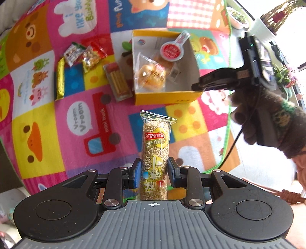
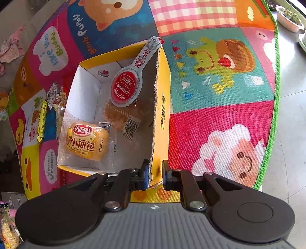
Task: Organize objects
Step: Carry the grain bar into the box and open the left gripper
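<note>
My left gripper (image 1: 154,172) is shut on a puffed-grain bar (image 1: 155,145) in a clear wrapper, which hangs above the colourful play mat (image 1: 76,124) in front of the yellow cardboard box (image 1: 164,97). The box (image 2: 162,107) is open and holds a wrapped bread bun (image 2: 86,141), a red spoon-shaped packet (image 2: 126,84) and a wafer packet (image 2: 116,115). My right gripper (image 2: 155,172) is shut on the box's right wall near its front corner. In the left wrist view that right gripper (image 1: 198,86) shows at the same corner, held by a gloved hand (image 1: 267,118).
Several snacks lie on the mat left of the box: a gold bar (image 1: 60,80), two small packets (image 1: 73,51) (image 1: 93,55) and a pack of wafer sticks (image 1: 118,84). The mat's green edge (image 2: 273,107) meets grey floor at the right, with plant pots (image 2: 290,17) beyond.
</note>
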### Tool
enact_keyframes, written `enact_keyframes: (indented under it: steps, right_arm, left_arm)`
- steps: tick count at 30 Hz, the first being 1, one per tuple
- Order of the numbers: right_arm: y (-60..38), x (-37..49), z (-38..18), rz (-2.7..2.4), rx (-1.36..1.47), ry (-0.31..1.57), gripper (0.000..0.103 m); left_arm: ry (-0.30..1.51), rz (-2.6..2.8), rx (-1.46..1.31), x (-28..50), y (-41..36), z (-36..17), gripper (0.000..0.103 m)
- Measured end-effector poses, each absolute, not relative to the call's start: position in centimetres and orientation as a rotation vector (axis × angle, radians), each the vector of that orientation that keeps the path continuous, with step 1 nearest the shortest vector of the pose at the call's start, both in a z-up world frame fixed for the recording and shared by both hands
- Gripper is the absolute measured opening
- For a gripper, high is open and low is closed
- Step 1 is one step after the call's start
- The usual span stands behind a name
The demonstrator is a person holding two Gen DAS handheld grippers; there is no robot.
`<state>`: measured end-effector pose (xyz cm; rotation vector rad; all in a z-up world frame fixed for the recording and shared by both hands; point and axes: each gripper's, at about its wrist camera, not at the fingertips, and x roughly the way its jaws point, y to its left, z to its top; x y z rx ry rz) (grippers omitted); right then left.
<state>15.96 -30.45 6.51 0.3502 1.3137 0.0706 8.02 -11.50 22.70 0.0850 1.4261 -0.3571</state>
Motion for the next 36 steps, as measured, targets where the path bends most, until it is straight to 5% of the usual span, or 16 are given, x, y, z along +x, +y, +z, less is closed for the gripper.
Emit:
enact_keyframes:
  steps: [17,36]
  right_arm:
    - [-31.7,15.9,6.8,0.082,0.418,1.295,0.013]
    - [-32.6,16.4,5.7,0.110,0.506,1.302,0.013]
  left_arm:
    - [1.330,-0.396,0.072,13.8,-15.4,25.8,0.032]
    - [1.290,-0.313,-0.063,22.2,-18.3,21.8,0.034]
